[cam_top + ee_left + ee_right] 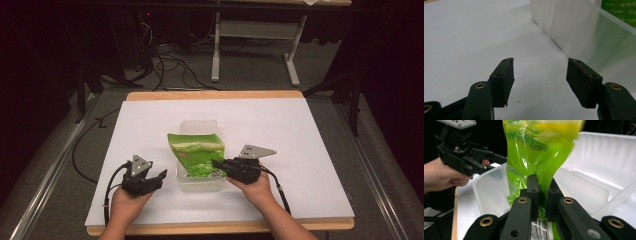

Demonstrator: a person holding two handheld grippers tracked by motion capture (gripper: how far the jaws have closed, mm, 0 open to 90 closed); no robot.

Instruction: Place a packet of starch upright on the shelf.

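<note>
The green bag [196, 154] lies in a clear plastic tub [200, 184] at the middle of the white counter [310, 150], its near end hidden by the right claw [216, 163], which is clenched on that end; in the right gripper view the film of the bag [536, 157] is squeezed between the two black pads, and the top of the bag is cut off by the frame. From above, the bag's long axis runs near to far, tilted a little leftward at the far end, and it leans up over the tub's far wall. Printing on the bag is too small to read apart from a stamped row of digits. The left claw [161, 175] rests on the counter just left of the tub with its jaws spread and nothing between them; in its own view the tub's frosted wall [564, 27] stands beside the right pad, whether touching cannot be told.
</note>
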